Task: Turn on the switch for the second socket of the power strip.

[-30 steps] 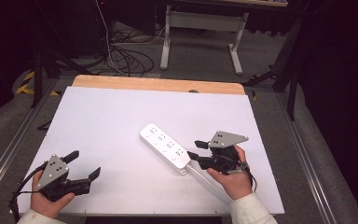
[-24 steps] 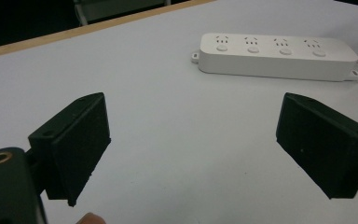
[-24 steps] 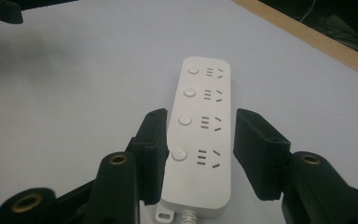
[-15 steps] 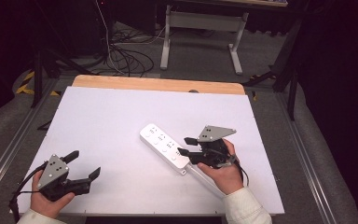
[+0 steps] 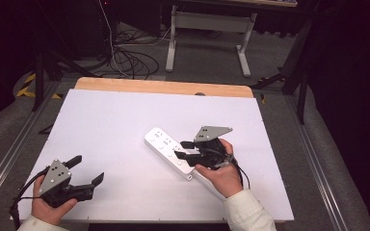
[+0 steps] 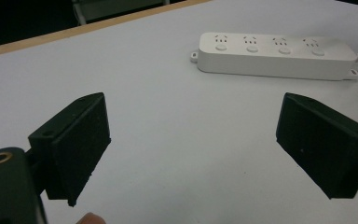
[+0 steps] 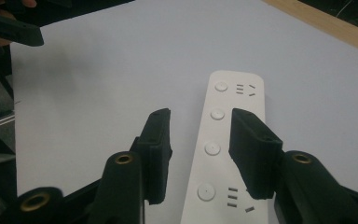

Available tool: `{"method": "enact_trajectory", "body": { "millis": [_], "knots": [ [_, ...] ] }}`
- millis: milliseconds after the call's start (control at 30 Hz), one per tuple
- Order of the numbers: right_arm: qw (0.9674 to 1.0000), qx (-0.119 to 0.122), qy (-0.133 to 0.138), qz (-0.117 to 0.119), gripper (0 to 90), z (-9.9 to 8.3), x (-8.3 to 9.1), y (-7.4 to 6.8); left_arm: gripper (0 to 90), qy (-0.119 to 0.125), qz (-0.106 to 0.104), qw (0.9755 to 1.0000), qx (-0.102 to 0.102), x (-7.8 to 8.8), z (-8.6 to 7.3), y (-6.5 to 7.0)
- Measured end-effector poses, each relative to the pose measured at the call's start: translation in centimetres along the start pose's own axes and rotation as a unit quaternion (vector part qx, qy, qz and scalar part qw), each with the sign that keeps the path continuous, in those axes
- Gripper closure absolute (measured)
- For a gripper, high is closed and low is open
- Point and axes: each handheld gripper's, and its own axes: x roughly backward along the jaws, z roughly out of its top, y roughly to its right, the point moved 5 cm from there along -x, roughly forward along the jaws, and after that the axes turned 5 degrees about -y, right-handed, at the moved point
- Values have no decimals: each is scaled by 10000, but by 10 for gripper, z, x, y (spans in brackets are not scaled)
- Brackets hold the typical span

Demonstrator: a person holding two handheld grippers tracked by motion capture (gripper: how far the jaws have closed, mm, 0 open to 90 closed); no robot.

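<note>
White plastic power strip (image 5: 169, 153) lies flat on the white worktop (image 5: 125, 125), right of centre, angled from far-left to near-right. Four sockets with round buttons show along its top in the left gripper view (image 6: 279, 55).

Right gripper (image 5: 182, 150) sits over the strip's near-right half, held in the person's right hand (image 5: 221, 173). In the right gripper view (image 7: 200, 140) the jaws straddle the strip: one jaw off its left edge over bare worktop, the other above its right part. Jaws partly open and they have just been closing; strip between them, pads not yet pressing on it as far as can be seen.

Step in hand, as judged: closing on the strip across its width.
- Right-hand jaw looks to sit over the top face, not outside the edge. Shift sideways so both pads flank the long sides.
- Lower until pads meet the side walls, not the rounded top corners.
- Keep jaws square to the strip's long axis; skewed closing would likely spin it on the smooth surface.
- Grip nearer the middle for balance if it is to be lifted.

Left gripper (image 5: 84, 172) rests at the near-left of the worktop, well apart from the strip. Jaws wide open, nothing between them, bare surface ahead.
</note>
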Motion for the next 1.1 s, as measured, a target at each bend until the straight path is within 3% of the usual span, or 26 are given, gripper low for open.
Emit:
{"method": "enact_trajectory", "body": {
  "millis": [133, 233, 400, 600, 1100],
  "knots": [
    [9999, -87, -4, 92, 637, 0, -2, 2, 103, 4, -1, 10000, -1, 0, 0, 0],
    [9997, -209, -13, 108, 757, 1, -6, 4, 103, 2, -7, 10000, -4, 0, 0, 0],
    [9998, -128, -116, 22, 900, 2, -13, 3, 103, 3, 2, 10000, -7, 0, 0, 0],
    [9994, 235, -218, -159, 900, 2, -30, 1, 104, -4, -3, 10000, -3, 0, 0, 0],
    [9982, 154, -510, -266, 900, -4, -58, 8, 103, -11, 6, 10000, -8, 0, 0, 0]
  ]
}}
